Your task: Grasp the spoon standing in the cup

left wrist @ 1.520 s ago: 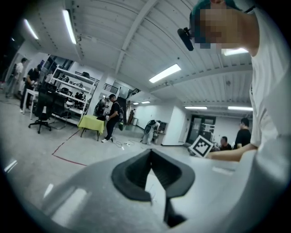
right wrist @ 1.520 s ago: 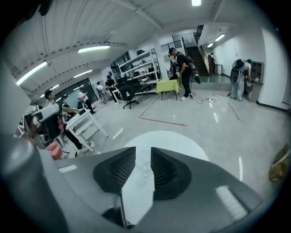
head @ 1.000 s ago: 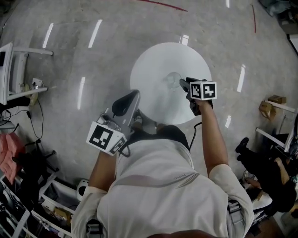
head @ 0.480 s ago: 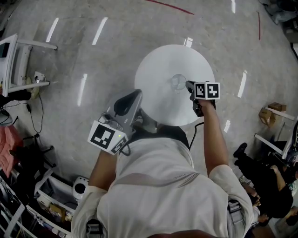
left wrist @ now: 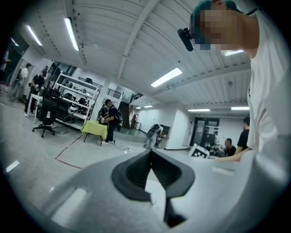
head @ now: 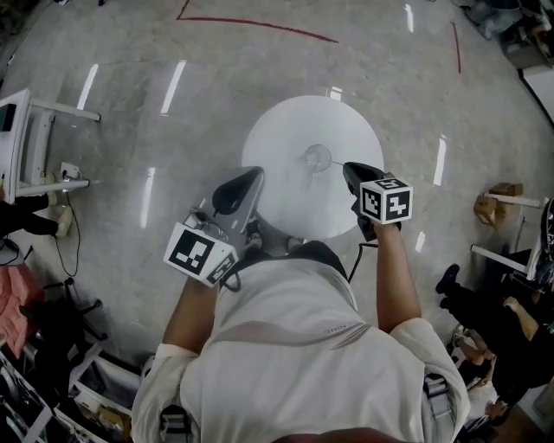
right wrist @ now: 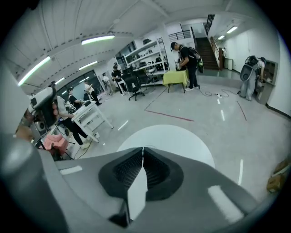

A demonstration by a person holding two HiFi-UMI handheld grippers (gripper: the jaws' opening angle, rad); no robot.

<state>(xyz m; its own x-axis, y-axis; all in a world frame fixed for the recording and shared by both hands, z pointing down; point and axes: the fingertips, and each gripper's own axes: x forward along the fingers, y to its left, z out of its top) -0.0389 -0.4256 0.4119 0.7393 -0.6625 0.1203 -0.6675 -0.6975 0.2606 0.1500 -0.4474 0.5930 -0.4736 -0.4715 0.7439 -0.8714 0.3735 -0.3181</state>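
Note:
A clear cup (head: 317, 157) stands near the middle of the round white table (head: 281, 138). I cannot make out a spoon in it at this size. My right gripper (head: 346, 168) hovers just to the cup's near right, apart from it. In the right gripper view my right gripper (right wrist: 143, 148) has its jaws shut tip to tip over the table (right wrist: 182, 136), with no spoon showing between them. My left gripper (head: 254, 173) hangs at the table's near left edge. In the left gripper view my left gripper (left wrist: 151, 151) is shut, holds nothing and points out into the room.
A white desk (head: 30, 143) stands at the far left, with cluttered shelves (head: 52, 381) below it. To the right are a cardboard box (head: 490, 208) and a seated person (head: 493, 316). A red tape line (head: 260, 24) crosses the floor beyond the table.
My right gripper was at the cup and has drawn back toward the table's near right. The left gripper has stayed put. The head view has shifted a little.

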